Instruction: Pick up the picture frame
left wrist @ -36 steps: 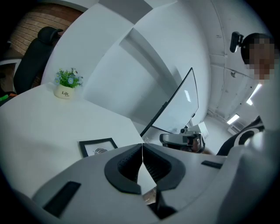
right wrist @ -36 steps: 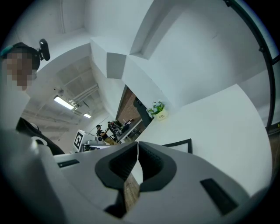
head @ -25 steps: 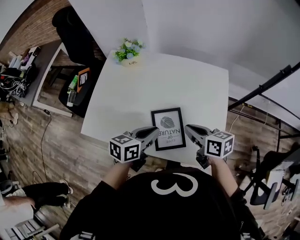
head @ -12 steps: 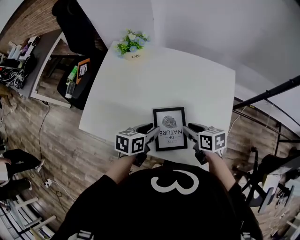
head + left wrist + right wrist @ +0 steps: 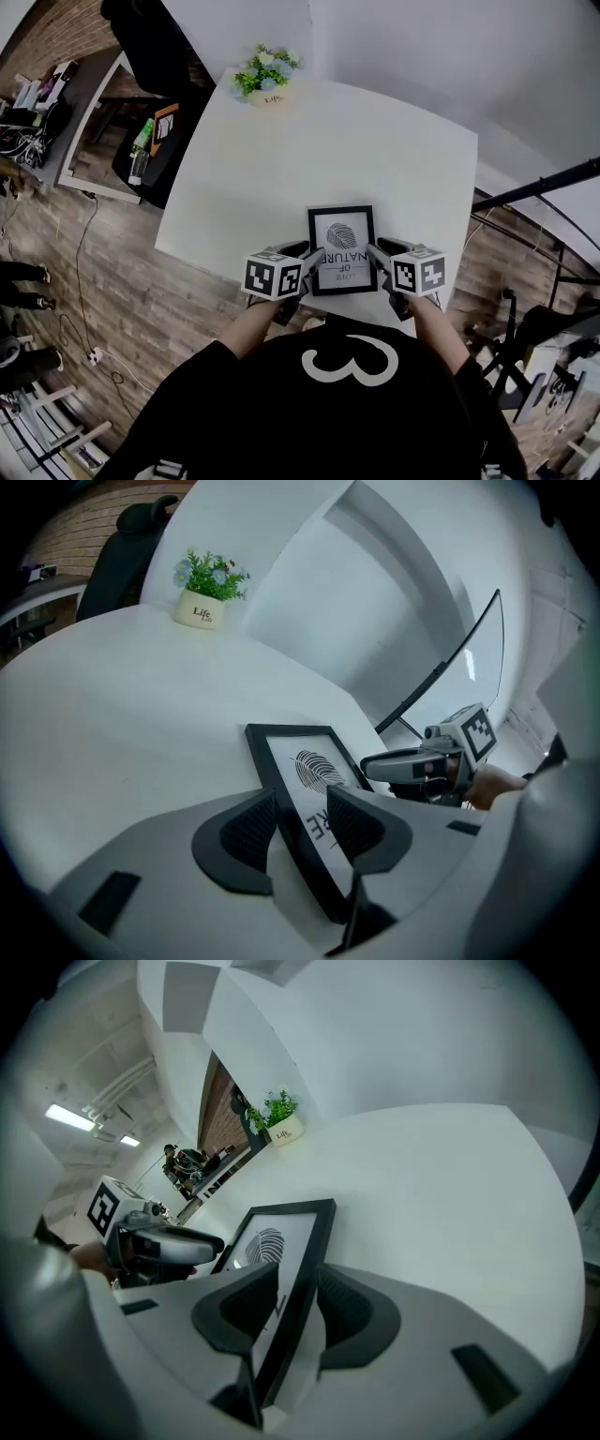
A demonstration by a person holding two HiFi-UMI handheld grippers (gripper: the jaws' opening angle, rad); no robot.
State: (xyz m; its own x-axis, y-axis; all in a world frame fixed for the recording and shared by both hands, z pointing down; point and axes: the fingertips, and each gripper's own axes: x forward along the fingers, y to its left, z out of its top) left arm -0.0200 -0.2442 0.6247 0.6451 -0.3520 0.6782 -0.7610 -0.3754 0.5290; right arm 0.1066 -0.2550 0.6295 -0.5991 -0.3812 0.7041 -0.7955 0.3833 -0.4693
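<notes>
Picture frame (image 5: 342, 246) on table (image 5: 281, 169) near front edge, potted plant (image 5: 263, 75) at far corner

picture frame (image 5: 302, 761) near end: hidden under the left gripper (image 5: 300, 792), behind its fingers (image 5: 246, 832)
frame print: partly covered by both fingers, lettering cut short
right gripper (image 5: 298, 1271) view: frame's near corner buried behind the fingers
pot (image 5: 284, 1132) lettering, far beyond the fingertips: too small to read
table (image 5: 281, 169) edge behind the fingers: hidden by the person (image 5: 347, 375)

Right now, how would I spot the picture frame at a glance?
On the white table, look to the near edge. The picture frame lies flat there: black-rimmed, with a fingerprint print, unlike the potted plant at the far corner.
</notes>
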